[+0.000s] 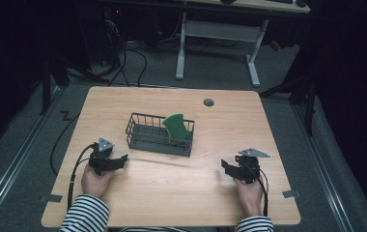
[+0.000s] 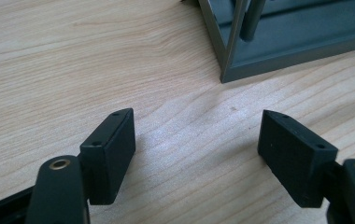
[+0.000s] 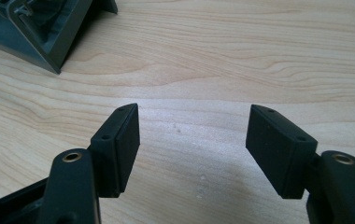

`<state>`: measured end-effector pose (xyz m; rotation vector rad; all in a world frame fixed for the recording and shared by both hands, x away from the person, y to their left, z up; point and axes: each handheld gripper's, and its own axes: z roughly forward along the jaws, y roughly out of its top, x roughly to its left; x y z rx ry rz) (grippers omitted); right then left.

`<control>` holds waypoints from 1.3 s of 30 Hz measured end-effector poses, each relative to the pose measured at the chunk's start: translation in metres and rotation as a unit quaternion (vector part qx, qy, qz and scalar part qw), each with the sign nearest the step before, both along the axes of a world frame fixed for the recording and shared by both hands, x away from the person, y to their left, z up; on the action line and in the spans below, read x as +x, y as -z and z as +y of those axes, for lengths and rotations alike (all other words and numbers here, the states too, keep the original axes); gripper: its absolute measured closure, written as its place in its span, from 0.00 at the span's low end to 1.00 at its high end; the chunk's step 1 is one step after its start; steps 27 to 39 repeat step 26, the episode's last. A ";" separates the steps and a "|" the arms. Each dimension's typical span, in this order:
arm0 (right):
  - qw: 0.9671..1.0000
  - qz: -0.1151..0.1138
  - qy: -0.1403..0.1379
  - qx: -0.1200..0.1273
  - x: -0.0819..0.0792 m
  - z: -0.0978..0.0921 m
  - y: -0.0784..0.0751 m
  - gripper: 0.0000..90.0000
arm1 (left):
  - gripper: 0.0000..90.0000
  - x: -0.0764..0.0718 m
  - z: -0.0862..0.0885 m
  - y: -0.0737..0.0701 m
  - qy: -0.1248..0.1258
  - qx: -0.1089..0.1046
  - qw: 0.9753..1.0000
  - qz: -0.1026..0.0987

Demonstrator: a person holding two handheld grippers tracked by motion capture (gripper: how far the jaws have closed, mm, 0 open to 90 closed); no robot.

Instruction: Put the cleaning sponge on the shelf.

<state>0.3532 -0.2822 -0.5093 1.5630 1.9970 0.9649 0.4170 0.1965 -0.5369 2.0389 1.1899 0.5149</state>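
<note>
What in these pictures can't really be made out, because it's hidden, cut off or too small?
- Green piece, high view: its lower part sits behind the wire rack's bars.
- Rack, left gripper view: a corner shows, the rest cut off by the top edge.
- Rack, right gripper view: likewise, a corner.
- Dark round spot on the table, high view: too small to identify.

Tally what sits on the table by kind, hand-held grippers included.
Wire rack: 1
Green board, standing in the rack: 1
Hand-held grippers: 2, the left hand-held gripper and the right hand-held gripper, both open and empty
Total: 4
</note>
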 end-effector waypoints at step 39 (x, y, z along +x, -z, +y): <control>0.998 -0.001 0.006 -0.055 0.004 0.004 0.022 0.33 | 0.31 -0.001 0.000 0.000 -0.002 0.000 1.000 0.001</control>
